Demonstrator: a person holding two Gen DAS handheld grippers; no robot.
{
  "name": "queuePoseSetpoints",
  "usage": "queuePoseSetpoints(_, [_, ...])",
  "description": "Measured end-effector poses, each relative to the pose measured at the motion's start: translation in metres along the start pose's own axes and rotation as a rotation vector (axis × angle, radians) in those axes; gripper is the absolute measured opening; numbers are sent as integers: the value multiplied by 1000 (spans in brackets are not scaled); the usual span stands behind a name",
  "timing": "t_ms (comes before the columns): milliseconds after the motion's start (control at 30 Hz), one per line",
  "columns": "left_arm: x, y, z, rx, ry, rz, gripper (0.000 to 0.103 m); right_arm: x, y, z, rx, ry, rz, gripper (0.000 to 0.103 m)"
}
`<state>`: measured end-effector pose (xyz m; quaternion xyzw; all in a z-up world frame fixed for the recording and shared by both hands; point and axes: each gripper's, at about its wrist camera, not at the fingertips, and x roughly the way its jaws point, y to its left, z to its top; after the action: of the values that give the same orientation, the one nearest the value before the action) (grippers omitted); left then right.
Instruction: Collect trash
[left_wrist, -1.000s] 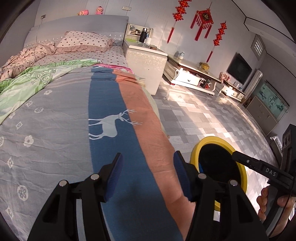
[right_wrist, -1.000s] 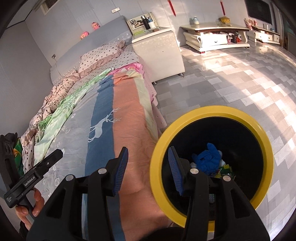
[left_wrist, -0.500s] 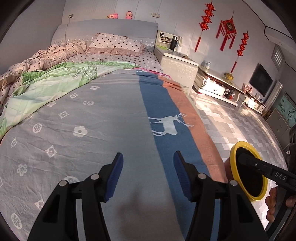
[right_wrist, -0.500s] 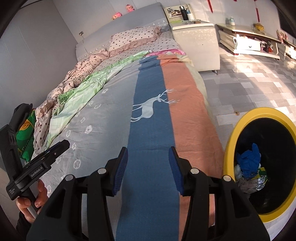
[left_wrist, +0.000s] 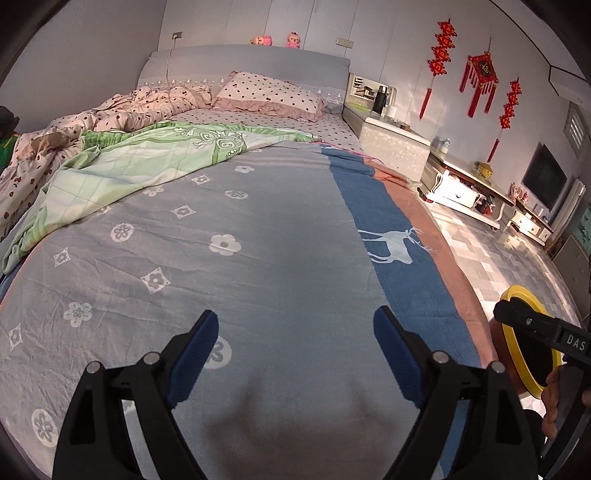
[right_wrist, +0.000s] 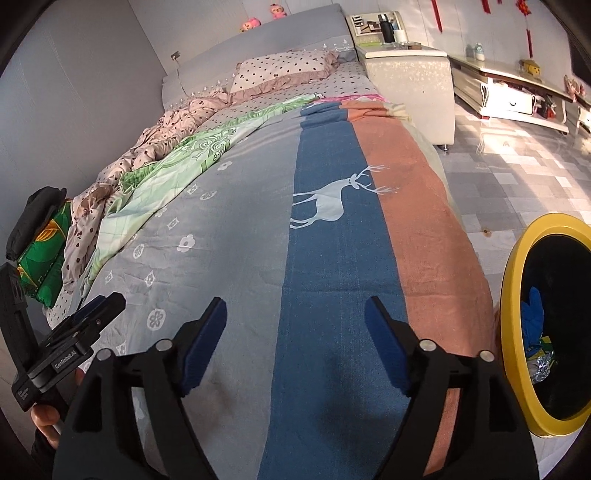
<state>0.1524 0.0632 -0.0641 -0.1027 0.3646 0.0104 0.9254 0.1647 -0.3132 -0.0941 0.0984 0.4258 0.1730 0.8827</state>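
Observation:
A black bin with a yellow rim (right_wrist: 511, 310) stands on the floor by the bed's right side; it also shows in the left wrist view (left_wrist: 517, 354). Inside lie a blue glove (right_wrist: 533, 314) and crumpled scraps (right_wrist: 541, 363). My left gripper (left_wrist: 295, 332) is open and empty over the grey flowered part of the blanket (left_wrist: 221, 258). My right gripper (right_wrist: 295, 317) is open and empty over the blanket's blue deer stripe (right_wrist: 325, 206), left of the bin. No loose trash shows on the bed.
A green quilt (left_wrist: 147, 162) and spotted bedding (left_wrist: 55, 129) lie at the bed's far left, with a pillow (left_wrist: 269, 92) at the headboard. A white nightstand (right_wrist: 410, 74) and a low TV cabinet (right_wrist: 509, 92) stand to the right on the tiled floor (right_wrist: 517, 177). A green package (right_wrist: 40, 254) lies at the bed's left edge.
Both grippers swung left from the bin to over the bed. The bin has shifted to the right edge of both views. Both jaws have opened wider.

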Motion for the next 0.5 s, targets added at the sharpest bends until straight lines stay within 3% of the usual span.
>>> queuePoseSetpoints(133, [-6,6,-7,10,-41,26,93,2,2,-5,-2,-42,-12,94])
queuePoseSetpoints(367, [-15,0,-17,61,-94,77,95,-1,7,-11,-19,-119,-98,95])
queuePoseSetpoints(500, [-30,-2,-17,58,-132,66,95,-17,8,-14,-26,-194,-144,95])
